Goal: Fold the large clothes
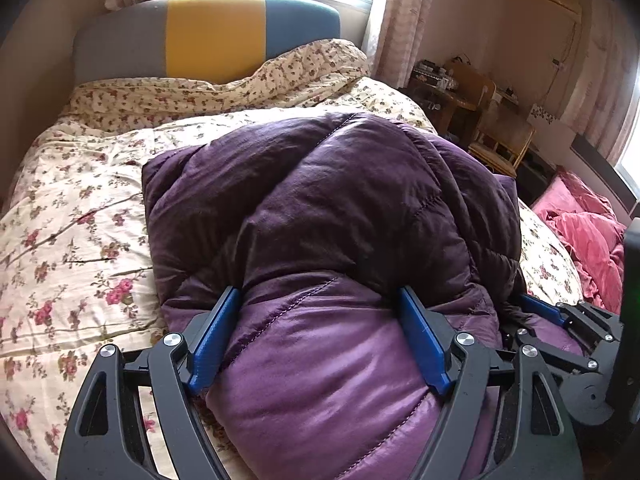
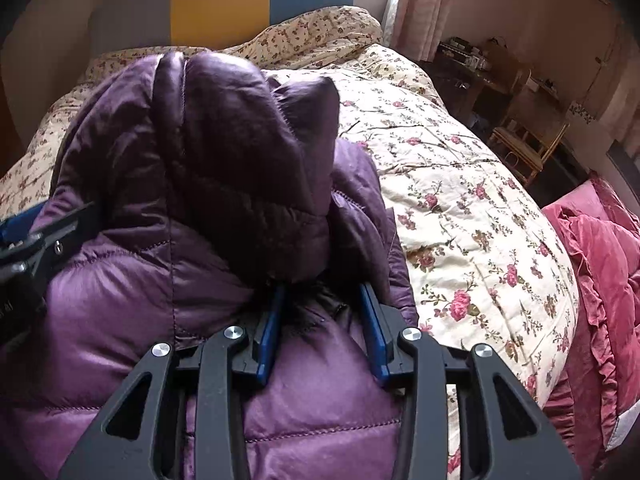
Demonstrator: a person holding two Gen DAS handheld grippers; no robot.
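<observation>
A large purple quilted down jacket [image 1: 320, 208] lies bunched and partly folded on the floral bed. My left gripper [image 1: 320, 300] stands wide open with a thick puffy fold of the jacket between its blue pads [image 1: 218, 336]. My right gripper [image 2: 322, 296] has its jaws partly closed around a bunch of the jacket [image 2: 240, 152] with dark fur trim [image 2: 316, 308] between the pads. The right gripper also shows at the right edge of the left wrist view [image 1: 560, 320], and the left gripper shows at the left edge of the right wrist view [image 2: 32, 236].
The floral quilt [image 1: 72, 216] covers the bed, with a grey, yellow and teal headboard [image 1: 212, 36] behind. A pink ruffled blanket [image 2: 600, 264] lies at the right. Wooden chairs and a cluttered table [image 1: 480, 120] stand by the curtained window at the right.
</observation>
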